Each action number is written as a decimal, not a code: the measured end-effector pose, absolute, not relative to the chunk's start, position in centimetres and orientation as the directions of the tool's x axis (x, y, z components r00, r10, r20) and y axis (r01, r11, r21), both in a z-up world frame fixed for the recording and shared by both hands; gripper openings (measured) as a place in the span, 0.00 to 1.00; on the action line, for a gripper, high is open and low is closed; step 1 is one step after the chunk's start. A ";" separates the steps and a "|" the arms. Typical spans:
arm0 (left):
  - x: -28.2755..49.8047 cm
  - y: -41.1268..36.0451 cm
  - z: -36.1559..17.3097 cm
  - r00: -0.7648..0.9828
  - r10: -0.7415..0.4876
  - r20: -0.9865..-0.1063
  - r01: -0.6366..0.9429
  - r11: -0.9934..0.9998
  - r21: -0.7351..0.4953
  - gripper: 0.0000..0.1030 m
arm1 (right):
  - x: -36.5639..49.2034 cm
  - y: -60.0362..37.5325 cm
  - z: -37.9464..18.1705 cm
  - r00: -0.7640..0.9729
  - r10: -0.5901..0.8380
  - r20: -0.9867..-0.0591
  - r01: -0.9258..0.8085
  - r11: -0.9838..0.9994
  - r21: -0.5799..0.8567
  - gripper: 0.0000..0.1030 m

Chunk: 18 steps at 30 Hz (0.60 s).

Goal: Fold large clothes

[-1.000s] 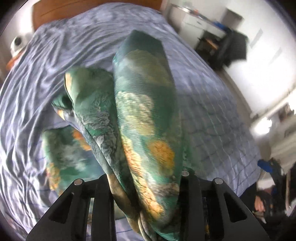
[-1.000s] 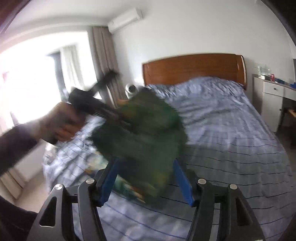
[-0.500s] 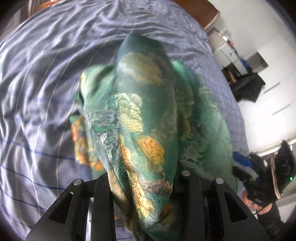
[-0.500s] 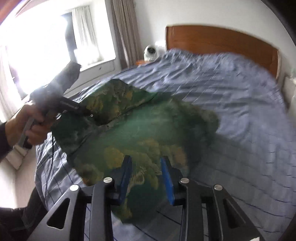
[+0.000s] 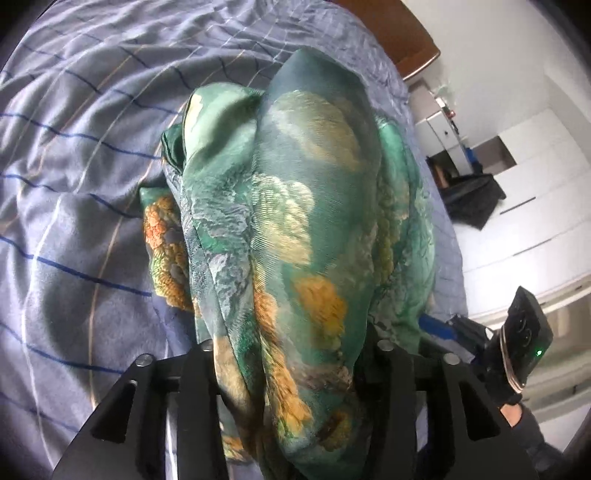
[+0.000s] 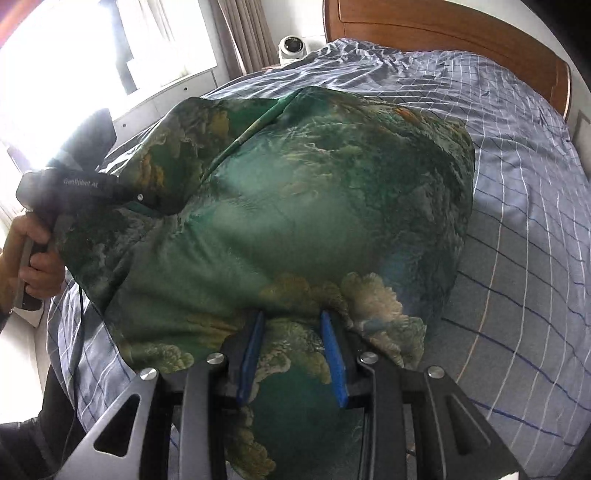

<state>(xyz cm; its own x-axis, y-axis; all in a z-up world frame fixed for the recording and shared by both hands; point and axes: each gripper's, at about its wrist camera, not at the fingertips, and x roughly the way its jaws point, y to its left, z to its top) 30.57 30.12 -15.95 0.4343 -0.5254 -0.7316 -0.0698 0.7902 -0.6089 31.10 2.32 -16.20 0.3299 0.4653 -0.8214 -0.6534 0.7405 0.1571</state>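
A large green garment (image 6: 295, 206) with orange and cream print hangs stretched between my two grippers above the bed. In the left wrist view it (image 5: 295, 229) drapes forward in thick folds over the left gripper (image 5: 291, 354), which is shut on a bunched edge. My right gripper (image 6: 291, 347), with blue pads (image 6: 332, 347), is shut on another edge of the cloth. The left gripper shows in the right wrist view (image 6: 140, 197) at the garment's far left corner. The right gripper shows at the left view's lower right (image 5: 436, 326).
The bed (image 6: 524, 206) has a blue-grey checked cover and a wooden headboard (image 6: 443, 29). A bright window and curtains (image 6: 243, 33) stand at the left, with a small white camera (image 6: 293, 46) nearby. White cabinets (image 5: 535, 192) and a dark bag (image 5: 472, 199) stand beyond the bed.
The garment has spread out wide between the two grippers and lowered toward the bed. The right gripper closed on the cloth; both moved apart.
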 end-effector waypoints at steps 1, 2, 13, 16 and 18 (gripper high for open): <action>30.5 30.3 -15.7 0.436 -0.524 -0.732 -0.070 0.791 -0.608 0.52 | 31.2 2.3 -15.6 0.321 0.460 -0.828 -0.656 0.738 0.156 0.32; 30.5 30.4 -14.9 0.440 -0.515 -0.736 -0.070 0.797 -0.600 0.54 | 31.3 2.2 -15.1 0.314 0.458 -0.832 -0.658 0.737 0.157 0.32; 30.1 31.0 -14.2 0.461 -0.428 -0.777 -0.082 0.851 -0.518 0.69 | 36.6 3.8 -7.7 0.290 0.502 -0.815 -0.645 0.731 0.221 0.33; 29.4 31.3 -15.4 0.479 -0.416 -0.773 -0.096 0.850 -0.518 0.71 | 39.2 6.4 -6.5 0.302 0.506 -0.808 -0.650 0.729 0.214 0.33; 29.2 31.4 -16.3 0.477 -0.419 -0.773 -0.107 0.845 -0.524 0.71 | 40.9 8.6 -6.7 0.293 0.499 -0.816 -0.650 0.729 0.213 0.33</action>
<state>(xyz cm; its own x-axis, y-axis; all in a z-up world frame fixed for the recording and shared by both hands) 29.15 31.43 -16.29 0.4769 -0.4192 -0.7725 -0.1070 0.8447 -0.5245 40.94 8.60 -6.71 0.2925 0.4993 -0.8155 -0.6499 0.7294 0.2135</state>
